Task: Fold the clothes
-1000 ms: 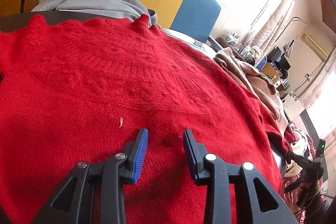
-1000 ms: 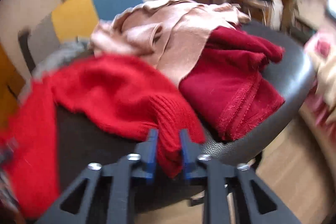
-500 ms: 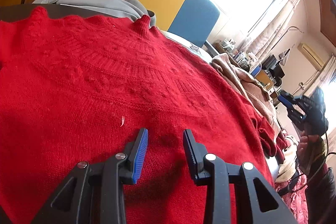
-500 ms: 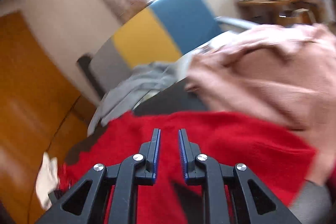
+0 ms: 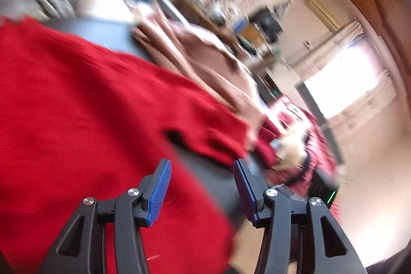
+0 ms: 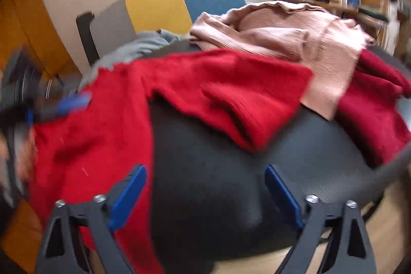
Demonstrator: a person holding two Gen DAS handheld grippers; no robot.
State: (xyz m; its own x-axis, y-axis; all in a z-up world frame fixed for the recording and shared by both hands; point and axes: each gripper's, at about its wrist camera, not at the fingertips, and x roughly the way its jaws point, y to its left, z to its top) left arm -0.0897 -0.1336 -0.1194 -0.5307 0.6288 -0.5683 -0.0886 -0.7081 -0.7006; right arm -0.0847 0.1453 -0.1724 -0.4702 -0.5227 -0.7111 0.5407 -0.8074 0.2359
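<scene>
I see the bright red knitted sweater [image 6: 102,125] lying on the round black counter [image 6: 231,171], one sleeve stretched toward the pink ribbed garment [image 6: 295,35]. Both my tongs, left [image 5: 201,186] and right [image 6: 205,197], are open and empty.

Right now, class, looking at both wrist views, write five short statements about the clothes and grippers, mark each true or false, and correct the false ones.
1. The right gripper is open and holds nothing. True.
2. The left gripper is clamped on the red sweater. False: its jaws are apart, holding nothing.
3. A pink garment lies behind the red sweater's sleeve in the right wrist view. True.
4. The table is white. False: it is dark, almost black.
5. The dark red cloth lies left of the red sweater in the right wrist view. False: it lies to the right, partly under the pink garment.
</scene>
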